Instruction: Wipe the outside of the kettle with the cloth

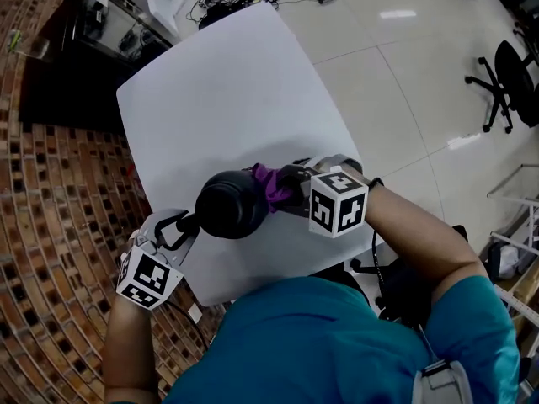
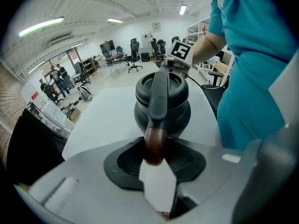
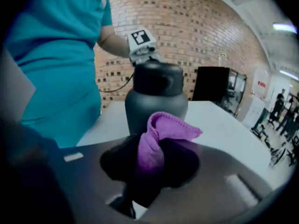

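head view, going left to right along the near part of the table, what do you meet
left gripper on the handle → kettle → cloth → right gripper holding the cloth

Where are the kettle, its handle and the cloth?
kettle (image 1: 232,204), head view, its black top.
handle (image 2: 158,94), left gripper view, its dark middle stretch.
cloth (image 3: 154,141), right gripper view, its bunched middle.

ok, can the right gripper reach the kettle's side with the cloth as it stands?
Probably yes. The right gripper, jaws shut on the cloth, sits right beside the kettle with nothing between; the left gripper holds the handle on the opposite side.
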A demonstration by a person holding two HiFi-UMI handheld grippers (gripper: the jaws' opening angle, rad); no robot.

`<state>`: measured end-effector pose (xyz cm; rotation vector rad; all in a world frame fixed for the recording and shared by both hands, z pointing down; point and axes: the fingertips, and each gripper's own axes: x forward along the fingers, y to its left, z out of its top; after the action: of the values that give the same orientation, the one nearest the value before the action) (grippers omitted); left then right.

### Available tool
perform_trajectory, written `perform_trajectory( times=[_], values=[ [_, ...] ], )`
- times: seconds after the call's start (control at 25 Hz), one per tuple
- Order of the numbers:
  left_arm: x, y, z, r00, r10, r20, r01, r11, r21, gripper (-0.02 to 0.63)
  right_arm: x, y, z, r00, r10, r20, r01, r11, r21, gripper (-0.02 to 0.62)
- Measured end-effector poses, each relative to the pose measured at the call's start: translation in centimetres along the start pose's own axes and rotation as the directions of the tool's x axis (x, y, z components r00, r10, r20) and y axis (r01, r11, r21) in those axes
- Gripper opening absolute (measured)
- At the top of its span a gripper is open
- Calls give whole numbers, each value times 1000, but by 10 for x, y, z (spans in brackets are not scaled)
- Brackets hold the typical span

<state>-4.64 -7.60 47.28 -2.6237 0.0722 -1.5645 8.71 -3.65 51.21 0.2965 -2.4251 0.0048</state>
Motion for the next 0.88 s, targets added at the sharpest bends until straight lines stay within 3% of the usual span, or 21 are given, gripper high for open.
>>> perform_trajectory(
  times=[0.16, 0.28, 0.4, 0.6, 0.76, 0.88],
  values=[
    [1, -1, -3, 1000, 0, -11, 0, 1000, -22, 132, 39, 1, -44, 977, -22, -212, 2, 996, -94, 106],
    [2, 1, 0, 1000, 2, -14, -2, 1000, -14, 130, 55, -2, -61, 962, -36, -272, 7, 994, -105, 106],
    [3, 1, 5, 1000, -1, -15, 1, 1000, 5, 129, 36, 2, -45, 974, -50, -223, 32, 996, -81, 106],
    [5, -1, -1, 1000, -5, -29, 5, 1000, -18, 129, -13, 24, 15, 994, -78, -79, 82, 996, 45, 106],
    [5, -1, 1, 999, -3, -34, 3, 1000, -9, 127, 24, 41, -8, 986, -15, -164, 36, 991, 127, 104],
    [6, -3, 0, 999, -3, -35, 2, 999, -32, 127, 45, 45, -33, 984, 25, -174, 22, 964, 263, 104]
  ],
)
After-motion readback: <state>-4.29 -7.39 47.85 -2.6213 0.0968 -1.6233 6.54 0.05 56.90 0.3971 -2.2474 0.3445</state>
